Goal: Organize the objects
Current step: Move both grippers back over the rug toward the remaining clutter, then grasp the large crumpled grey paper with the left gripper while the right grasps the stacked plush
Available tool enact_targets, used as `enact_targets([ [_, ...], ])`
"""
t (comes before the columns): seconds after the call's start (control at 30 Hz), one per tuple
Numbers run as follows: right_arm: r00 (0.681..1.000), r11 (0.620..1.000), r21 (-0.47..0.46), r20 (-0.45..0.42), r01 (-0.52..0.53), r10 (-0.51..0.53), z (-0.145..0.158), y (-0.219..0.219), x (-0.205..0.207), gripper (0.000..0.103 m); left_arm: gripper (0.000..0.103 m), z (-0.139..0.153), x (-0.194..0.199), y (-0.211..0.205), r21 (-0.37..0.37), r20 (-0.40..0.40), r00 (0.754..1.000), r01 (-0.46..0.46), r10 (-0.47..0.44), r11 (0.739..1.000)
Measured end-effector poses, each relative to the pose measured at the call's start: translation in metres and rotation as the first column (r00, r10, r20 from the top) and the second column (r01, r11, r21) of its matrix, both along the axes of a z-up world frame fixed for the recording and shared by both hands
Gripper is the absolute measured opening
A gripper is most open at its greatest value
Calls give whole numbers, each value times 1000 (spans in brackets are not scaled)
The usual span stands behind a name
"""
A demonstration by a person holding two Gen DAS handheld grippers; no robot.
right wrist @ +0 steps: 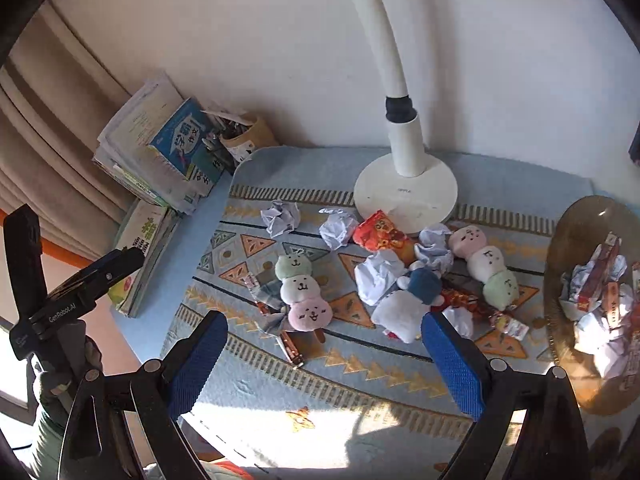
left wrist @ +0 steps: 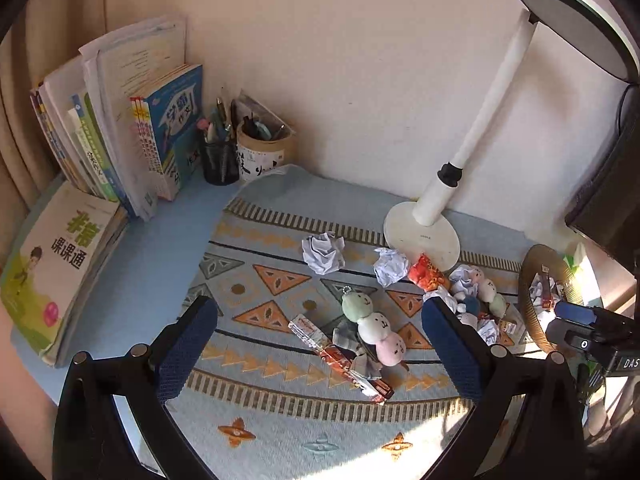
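Observation:
A three-ball plush skewer [left wrist: 374,326] [right wrist: 302,290] lies mid-mat over a grey cloth and a red-white wrapper strip [left wrist: 340,354]. A second plush skewer [right wrist: 486,262] [left wrist: 486,286] lies to the right among crumpled paper balls [left wrist: 324,252] [right wrist: 280,218], a red snack packet [right wrist: 380,234] [left wrist: 426,270] and a blue-and-white plush [right wrist: 412,300]. My left gripper [left wrist: 318,342] hovers open above the mat, the first skewer between its blue pads. My right gripper [right wrist: 324,354] is open too, just in front of the pile and holding nothing. The right gripper's body [left wrist: 588,334] shows at the left view's right edge.
A white desk lamp [left wrist: 424,232] [right wrist: 404,188] stands at the back of the patterned mat [left wrist: 260,412]. A round brown basket [right wrist: 560,280] [left wrist: 530,288] at right holds paper and wrappers. Books [left wrist: 132,140], a lying workbook [left wrist: 56,268] and pen cups [left wrist: 244,152] fill the back left.

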State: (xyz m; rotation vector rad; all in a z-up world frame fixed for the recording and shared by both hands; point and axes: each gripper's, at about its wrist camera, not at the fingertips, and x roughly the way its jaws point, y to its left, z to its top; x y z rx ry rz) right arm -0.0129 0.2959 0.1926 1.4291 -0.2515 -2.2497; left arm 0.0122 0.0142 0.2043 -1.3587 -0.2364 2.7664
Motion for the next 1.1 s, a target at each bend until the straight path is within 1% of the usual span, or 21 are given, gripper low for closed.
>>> enact_targets([
  [0.07,996,998,-55,85,8,-3,-20,-16,-9,97,102,-8,-11,-4,4,17,1000,25,-25,1000],
  [0.1,992,998,-62,124,15,-8,-28,-23,-13,97,102,-12,-17,-6,4,27,999,37,-37,999],
  [0.13,988,997,-67,152,23,-13,-35,-29,-16,96,102,-16,-24,-7,8,35,998,53,-53,999],
  [0.2,983,997,-68,182,27,-15,-46,-38,-20,96,102,-23,-37,-8,23,40,995,92,-92,996],
  [0.27,980,999,-33,200,16,-9,-56,-50,-27,95,102,-36,-54,-10,43,64,989,134,-136,990],
  [0.33,979,1000,12,205,-17,14,-68,-64,-36,82,102,-55,-74,-12,73,103,978,174,-181,982],
  [0.37,977,999,42,210,-33,24,-74,-71,-42,79,102,-66,-85,-14,78,122,974,183,-192,980],
  [0.4,977,996,77,212,-48,31,-80,-79,-47,73,102,-77,-95,-13,81,145,967,200,-210,976],
  [0.43,976,992,108,214,-60,35,-87,-85,-52,71,101,-87,-105,-12,81,167,958,221,-232,972],
  [0.47,975,990,120,218,-68,41,-93,-91,-57,71,101,-97,-113,-11,80,185,953,230,-241,970],
  [0.53,970,990,120,238,-78,47,-103,-97,-66,71,101,-117,-129,-10,102,221,939,248,-265,963],
  [0.6,963,988,129,266,-83,47,-113,-100,-72,71,100,-133,-141,-7,132,249,928,250,-277,959],
  [0.7,955,985,142,291,-102,57,-127,-103,-77,70,99,-153,-156,-1,157,276,916,255,-290,954],
  [0.77,952,978,173,299,-118,62,-136,-106,-79,66,97,-162,-163,4,161,286,910,264,-301,951],
  [0.8,950,976,176,305,-129,70,-140,-108,-79,62,95,-164,-165,8,158,288,908,270,-306,950],
  [0.83,948,975,177,309,-136,76,-143,-109,-81,60,94,-168,-167,10,156,290,906,273,-309,949],
  [0.9,945,973,181,315,-145,82,-149,-111,-83,60,93,-173,-171,14,165,291,905,271,-309,948],
  [1.0,944,974,173,318,-147,86,-153,-110,-85,60,93,-180,-175,14,178,307,910,234,-280,956],
  [1.1,945,975,167,314,-145,86,-153,-106,-84,59,93,-180,-173,12,196,298,917,212,-264,957],
])
